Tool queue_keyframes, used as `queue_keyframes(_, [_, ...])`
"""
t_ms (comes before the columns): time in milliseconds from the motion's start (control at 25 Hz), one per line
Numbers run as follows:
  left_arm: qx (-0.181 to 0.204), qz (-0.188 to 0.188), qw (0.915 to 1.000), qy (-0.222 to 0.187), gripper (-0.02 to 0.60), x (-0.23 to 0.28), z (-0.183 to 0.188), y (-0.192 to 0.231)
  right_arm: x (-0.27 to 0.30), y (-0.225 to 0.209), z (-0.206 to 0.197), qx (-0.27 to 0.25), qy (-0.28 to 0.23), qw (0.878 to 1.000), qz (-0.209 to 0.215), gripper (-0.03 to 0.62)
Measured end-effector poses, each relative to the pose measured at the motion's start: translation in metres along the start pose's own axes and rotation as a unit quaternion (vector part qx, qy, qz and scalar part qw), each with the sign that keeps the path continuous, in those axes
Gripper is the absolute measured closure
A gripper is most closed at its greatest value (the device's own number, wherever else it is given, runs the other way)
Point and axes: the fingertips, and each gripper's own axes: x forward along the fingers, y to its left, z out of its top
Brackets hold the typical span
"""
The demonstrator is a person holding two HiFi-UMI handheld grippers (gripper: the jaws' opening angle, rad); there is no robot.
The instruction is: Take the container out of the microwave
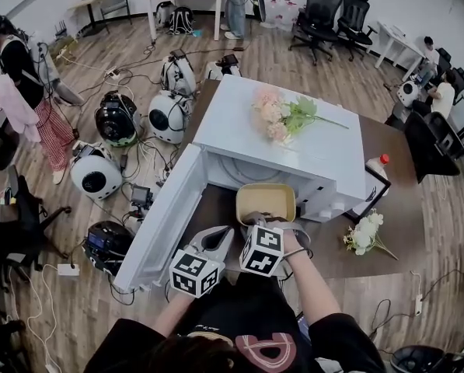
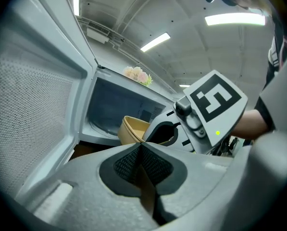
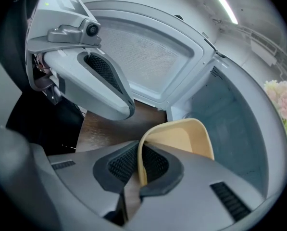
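A beige rectangular container [image 1: 266, 201] sits at the mouth of the white microwave [image 1: 294, 142], half out over the brown table. My right gripper [image 1: 264, 222] points steeply down and is shut on the container's near rim. In the right gripper view the thin rim [image 3: 139, 170] runs between the two dark pads. My left gripper [image 1: 218, 239] hovers just left of it, beside the open door [image 1: 165, 224]. It is shut, its pads [image 2: 133, 163] meeting with nothing between them. The left gripper view shows the container [image 2: 132, 128] past the right gripper's body.
Pink flowers [image 1: 282, 115] lie on top of the microwave. A white flower sprig [image 1: 365, 232] and a red-capped bottle [image 1: 378, 165] are on the table [image 1: 387, 138] to the right. Round white machines and cables cover the floor at left, beyond the door.
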Motion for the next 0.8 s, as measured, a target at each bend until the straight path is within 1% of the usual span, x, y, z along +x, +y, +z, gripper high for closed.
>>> queue_keyframes(240, [0.001, 0.002, 1.0000, 0.003, 0.572, 0.001, -0.001, 0.001, 0.000, 0.006, -0.002, 0.016, 0.002, 1.000, -0.001, 0.569])
queue_keyframes(360, [-0.001, 0.008, 1.0000, 0.003, 0.572, 0.002, -0.003, 0.004, -0.001, 0.006, -0.001, 0.035, -0.003, 0.999, -0.004, 0.569])
queue_keyframes(520, [-0.005, 0.016, 0.9999, 0.003, 0.572, 0.003, -0.003, 0.009, 0.002, 0.015, -0.005, 0.046, 0.001, 0.999, 0.000, 0.569])
queue_keyframes(800, [-0.002, 0.019, 0.9997, -0.015, 0.573, 0.002, 0.003, 0.013, 0.009, 0.033, -0.015, 0.075, 0.010, 0.997, 0.014, 0.569])
